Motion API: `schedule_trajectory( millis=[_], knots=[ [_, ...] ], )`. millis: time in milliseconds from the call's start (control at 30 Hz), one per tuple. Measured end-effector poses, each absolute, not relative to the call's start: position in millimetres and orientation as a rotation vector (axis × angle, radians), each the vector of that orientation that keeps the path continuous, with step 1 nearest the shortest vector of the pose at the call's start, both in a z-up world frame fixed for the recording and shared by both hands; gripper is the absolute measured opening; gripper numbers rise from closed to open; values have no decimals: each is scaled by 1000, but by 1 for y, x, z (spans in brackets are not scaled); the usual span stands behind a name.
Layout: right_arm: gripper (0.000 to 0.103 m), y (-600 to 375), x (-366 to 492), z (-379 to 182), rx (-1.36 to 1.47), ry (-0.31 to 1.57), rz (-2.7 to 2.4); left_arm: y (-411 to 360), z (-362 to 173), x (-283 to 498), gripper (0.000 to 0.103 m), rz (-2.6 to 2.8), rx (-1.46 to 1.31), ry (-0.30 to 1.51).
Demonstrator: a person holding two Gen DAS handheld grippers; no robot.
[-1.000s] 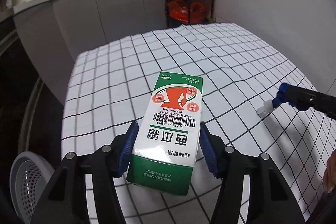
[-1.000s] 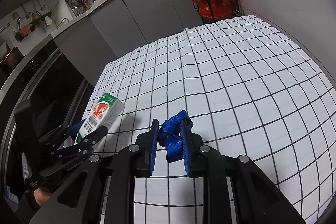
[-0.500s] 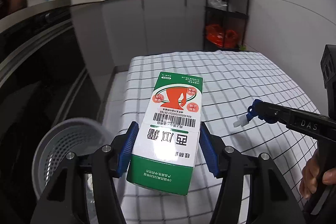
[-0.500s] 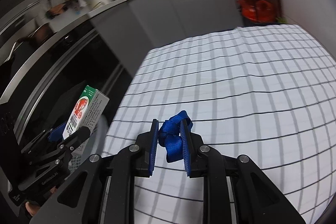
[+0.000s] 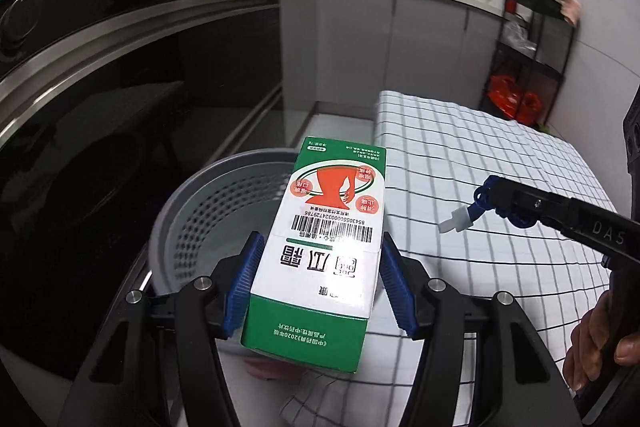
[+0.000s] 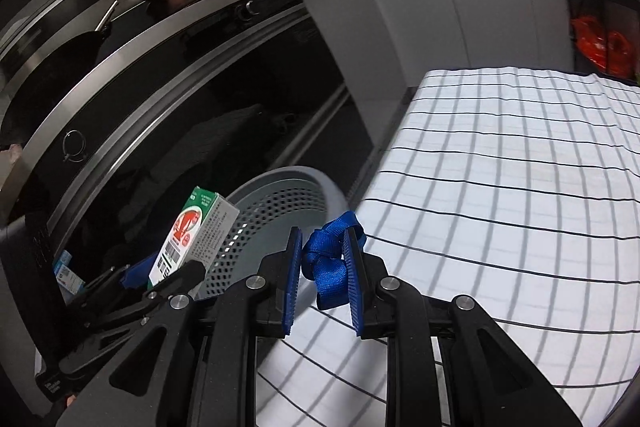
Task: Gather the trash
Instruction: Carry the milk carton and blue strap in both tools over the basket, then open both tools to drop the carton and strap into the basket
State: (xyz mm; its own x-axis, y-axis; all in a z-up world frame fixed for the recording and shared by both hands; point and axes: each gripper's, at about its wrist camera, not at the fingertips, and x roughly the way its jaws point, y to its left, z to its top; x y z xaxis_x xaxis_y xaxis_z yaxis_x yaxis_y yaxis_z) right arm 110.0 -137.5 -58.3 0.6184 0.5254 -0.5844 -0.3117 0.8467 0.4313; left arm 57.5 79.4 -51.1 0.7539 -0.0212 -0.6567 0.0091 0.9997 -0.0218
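**Two bits of trash on the way to the bin**

Kitchen cupboards and a dark oven front stand behind a table with a white checked cloth [image 5: 460,155]. Just past the table's edge, down low, sits a grey basket bin [image 5: 208,211] full of little holes.

The left gripper [image 5: 320,279] squeezes a green and white box [image 5: 332,227] between its blue pads. The box has a red picture and a barcode on it. It hangs in the air over the near side of the bin, not inside yet.

The right gripper [image 6: 324,267] is pinched tight on a knotted blue strap [image 6: 328,259]. In the left view a small white clip [image 5: 454,223] hangs from the strap. This one is over the edge of the cloth, just beside the bin's rim.

The step now looks like dropping both things into the bin. To do it well, bring the box over the middle of the bin first. Tip its front end down, then let go, so it falls straight in and does not hit the rim. The box is light and could bounce out if dropped from the side.

The strap needs to go a bit further over, past the rim. It is floppy and may catch on a pad, so open wide and give it a tiny shake. Keep the two grippers apart so they do not bump.
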Motion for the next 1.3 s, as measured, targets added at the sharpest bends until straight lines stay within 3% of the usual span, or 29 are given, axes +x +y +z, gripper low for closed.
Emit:
schedule_trajectory(
  millis=[800, 833, 900, 933, 967, 1300],
  knots=[
    [21, -18, 175, -89, 182, 881, 603, 148, -86, 77, 57, 180, -97, 807],
    [23, -16, 176, -91, 175, 886, 603, 148, -88, 77, 57, 183, -96, 812],
    [40, -13, 176, -92, 162, 887, 598, 150, -90, 78, 58, 190, -93, 818],
    [61, -9, 177, -92, 152, 888, 594, 150, -90, 78, 58, 194, -92, 820],
    [68, -9, 177, -93, 148, 884, 593, 151, -91, 78, 58, 196, -93, 820],
    [68, -19, 178, -93, 167, 874, 570, 158, -92, 78, 60, 207, -116, 821]
  ],
)
